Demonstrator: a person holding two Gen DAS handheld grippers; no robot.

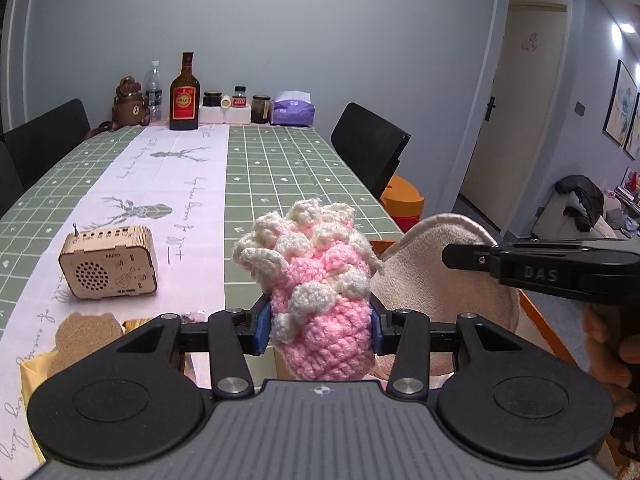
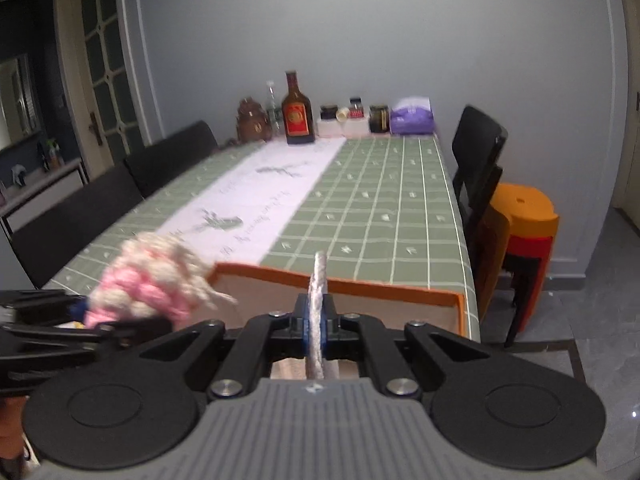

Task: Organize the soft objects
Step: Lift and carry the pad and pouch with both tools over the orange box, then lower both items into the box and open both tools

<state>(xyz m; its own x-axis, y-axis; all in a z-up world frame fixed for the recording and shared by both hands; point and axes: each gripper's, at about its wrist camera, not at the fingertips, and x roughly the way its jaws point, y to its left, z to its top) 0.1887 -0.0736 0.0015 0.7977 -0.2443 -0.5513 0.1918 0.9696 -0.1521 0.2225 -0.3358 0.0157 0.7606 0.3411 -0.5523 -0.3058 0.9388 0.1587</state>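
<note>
The left gripper (image 1: 320, 330) was clenched on a pink-and-cream crocheted plush (image 1: 316, 276), held above the green checked tablecloth (image 1: 288, 168). Beside it, the right gripper (image 2: 318, 326) pinched a thin beige cloth (image 2: 319, 280) edge-on over an orange-rimmed box (image 2: 400, 286).

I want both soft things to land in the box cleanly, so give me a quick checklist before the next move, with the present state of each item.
1. Left gripper clamped on the pink crocheted pouch: ok.
2. Right gripper shut on the beige cloth, seen edge-on: ok.
3. Orange-rimmed box ahead, top open: ok.
4. Box interior free of other items: cannot tell, mostly hidden.
5. Pouch drawstring clear of the box rim: cannot tell, blurred.
6. Wooden radio clear of the path: ok.
</note>
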